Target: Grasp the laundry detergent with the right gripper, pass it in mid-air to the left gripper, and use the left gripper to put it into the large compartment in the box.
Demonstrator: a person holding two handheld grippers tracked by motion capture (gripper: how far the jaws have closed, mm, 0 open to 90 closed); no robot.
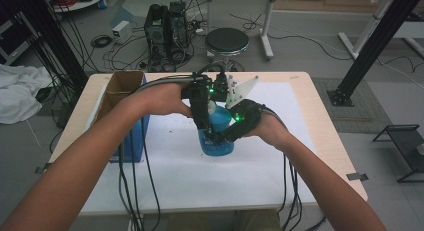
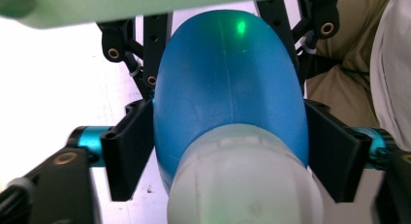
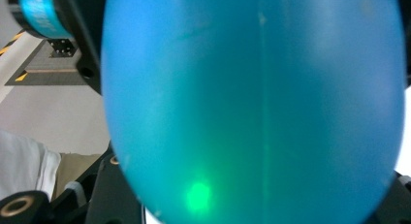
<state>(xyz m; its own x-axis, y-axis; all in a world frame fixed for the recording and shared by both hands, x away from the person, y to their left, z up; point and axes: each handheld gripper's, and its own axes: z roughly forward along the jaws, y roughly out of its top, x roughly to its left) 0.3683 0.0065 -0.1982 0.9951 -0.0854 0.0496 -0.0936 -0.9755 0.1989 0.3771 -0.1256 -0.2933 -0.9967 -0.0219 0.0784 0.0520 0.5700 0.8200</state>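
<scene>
A blue plastic bottle [image 1: 218, 142] with a whitish cap [image 2: 242, 185] stands upright on the white mat in the middle of the table. My left gripper [image 1: 206, 122] comes down from above, and in the left gripper view its black jaws press both sides of the bottle [image 2: 228, 98] just below the cap. My right gripper [image 1: 227, 135] reaches in from the right, low on the bottle's body. In the right gripper view the blue bottle [image 3: 252, 103] sits right against the camera, with black jaw parts at both lower corners. Both grippers are shut on the bottle.
An open cardboard box with a blue side [image 1: 121, 91] stands at the table's left edge. A white mat [image 1: 180, 176] covers most of the tabletop. Cables [image 1: 131, 191] trail from the grippers off the near edge. A black stool [image 1: 227, 41] stands beyond the far edge.
</scene>
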